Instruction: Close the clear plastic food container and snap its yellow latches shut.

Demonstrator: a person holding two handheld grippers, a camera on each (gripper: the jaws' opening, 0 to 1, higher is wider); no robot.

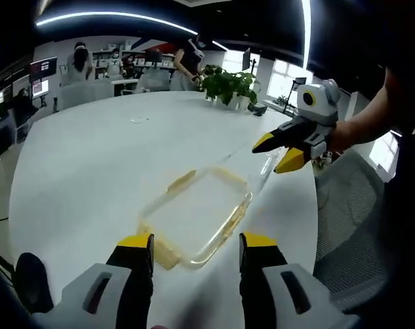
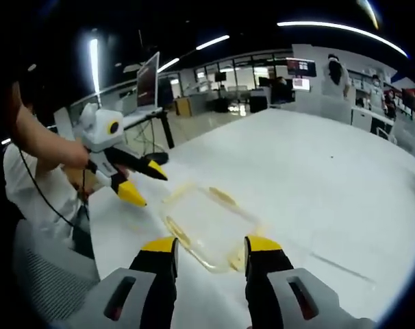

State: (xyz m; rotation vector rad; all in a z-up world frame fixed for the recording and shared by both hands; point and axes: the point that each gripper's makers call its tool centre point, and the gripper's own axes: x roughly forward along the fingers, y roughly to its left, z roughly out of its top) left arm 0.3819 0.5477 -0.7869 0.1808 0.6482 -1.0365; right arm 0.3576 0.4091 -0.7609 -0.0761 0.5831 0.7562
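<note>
White round table [image 1: 91, 178] in an open office, surface mostly bare and running wide toward the far side; potted plant [image 1: 228, 86] sitting at the far edge, people [image 1: 187, 62] standing by desks behind it. Mesh chair [image 1: 351, 205] sitting just off the table's right edge.

Clear plastic food container [image 1: 197, 216] is lying flat near the table's near-right edge, with yellow latches [image 1: 180, 181] showing along its sides. From the pictures I cannot tell whether the latches are snapped down.

Left gripper [image 1: 196, 243] is hovering just short of the container's near end, jaws spread wide and holding nothing, one tip on each side of the near corner. Right gripper [image 1: 281, 151] is hanging above the container's far-right corner, jaws parted, also holding nothing.

In the right gripper view the same container [image 2: 207, 226] is sitting just ahead of the right gripper's [image 2: 211, 250] wide-apart tips, close to the table [image 2: 317, 185] edge; the left gripper [image 2: 142, 181] is hovering at its far-left side, clear of it.
</note>
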